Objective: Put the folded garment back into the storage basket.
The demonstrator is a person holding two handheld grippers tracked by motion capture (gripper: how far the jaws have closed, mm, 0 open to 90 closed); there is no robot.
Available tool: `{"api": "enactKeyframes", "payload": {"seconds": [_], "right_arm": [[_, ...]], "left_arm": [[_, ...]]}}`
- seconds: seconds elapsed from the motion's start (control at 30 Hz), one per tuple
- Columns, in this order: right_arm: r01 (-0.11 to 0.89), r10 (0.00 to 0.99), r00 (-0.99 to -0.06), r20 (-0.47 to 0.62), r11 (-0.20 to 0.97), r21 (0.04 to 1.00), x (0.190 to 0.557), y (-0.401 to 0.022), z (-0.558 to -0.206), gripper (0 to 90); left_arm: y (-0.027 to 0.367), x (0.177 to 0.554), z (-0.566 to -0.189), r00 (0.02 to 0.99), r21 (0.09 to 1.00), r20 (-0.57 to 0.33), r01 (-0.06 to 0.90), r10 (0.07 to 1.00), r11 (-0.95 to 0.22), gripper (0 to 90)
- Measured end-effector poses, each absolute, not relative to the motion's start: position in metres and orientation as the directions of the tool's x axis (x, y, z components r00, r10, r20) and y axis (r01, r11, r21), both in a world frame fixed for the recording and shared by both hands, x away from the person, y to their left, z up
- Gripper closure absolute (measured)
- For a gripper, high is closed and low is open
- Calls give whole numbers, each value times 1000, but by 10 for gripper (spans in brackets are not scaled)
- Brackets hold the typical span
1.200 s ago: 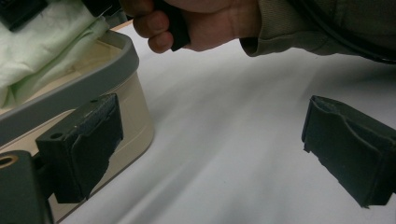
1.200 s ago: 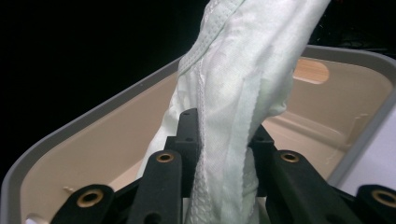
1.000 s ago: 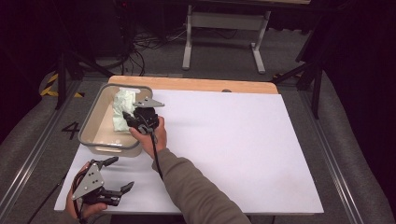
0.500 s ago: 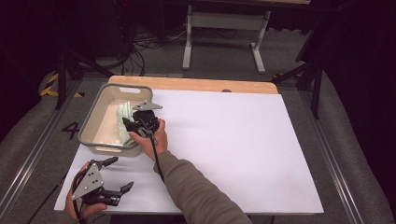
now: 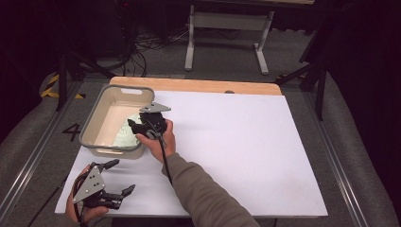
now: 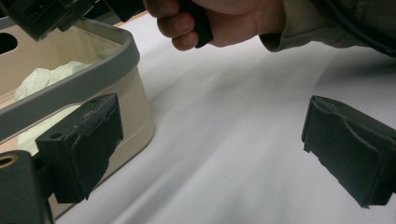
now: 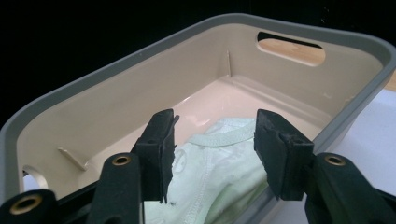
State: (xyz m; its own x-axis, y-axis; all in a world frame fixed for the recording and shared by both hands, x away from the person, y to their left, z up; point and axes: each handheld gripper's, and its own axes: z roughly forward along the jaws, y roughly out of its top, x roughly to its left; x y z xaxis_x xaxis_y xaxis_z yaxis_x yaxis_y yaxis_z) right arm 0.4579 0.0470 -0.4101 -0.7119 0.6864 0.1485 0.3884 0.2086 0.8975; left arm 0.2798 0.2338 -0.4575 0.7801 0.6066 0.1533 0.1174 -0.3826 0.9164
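The pale green cloth (image 7: 210,172) lies crumpled in the bottom of the beige tub (image 5: 101,142), at the end nearest the person, and it looks as if it was put there to be kept together rather than left loose on the white worktop (image 5: 246,151). The right gripper (image 5: 135,126) hangs over the tub's near wall, tilted down into it; its jaws have just been opening and now stand partly apart, with nothing pressed between them. The cloth sits just below and beyond those jaws, showing in the gap between them but not touching either pad, which suggests it has been let go. The left gripper (image 5: 118,177) rests low beside the tub's near corner, well apart from the cloth, jaws wide and empty, seemingly just waiting.
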Motion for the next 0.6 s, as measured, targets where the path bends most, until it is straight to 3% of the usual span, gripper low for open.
{"api": "enactKeyframes", "payload": {"seconds": [0.6], "right_arm": [[298,662,-747,63,249,922,448,34,-398,459]], "left_arm": [[233,279,-458,778,912,163,117,607,-394,62]]}}
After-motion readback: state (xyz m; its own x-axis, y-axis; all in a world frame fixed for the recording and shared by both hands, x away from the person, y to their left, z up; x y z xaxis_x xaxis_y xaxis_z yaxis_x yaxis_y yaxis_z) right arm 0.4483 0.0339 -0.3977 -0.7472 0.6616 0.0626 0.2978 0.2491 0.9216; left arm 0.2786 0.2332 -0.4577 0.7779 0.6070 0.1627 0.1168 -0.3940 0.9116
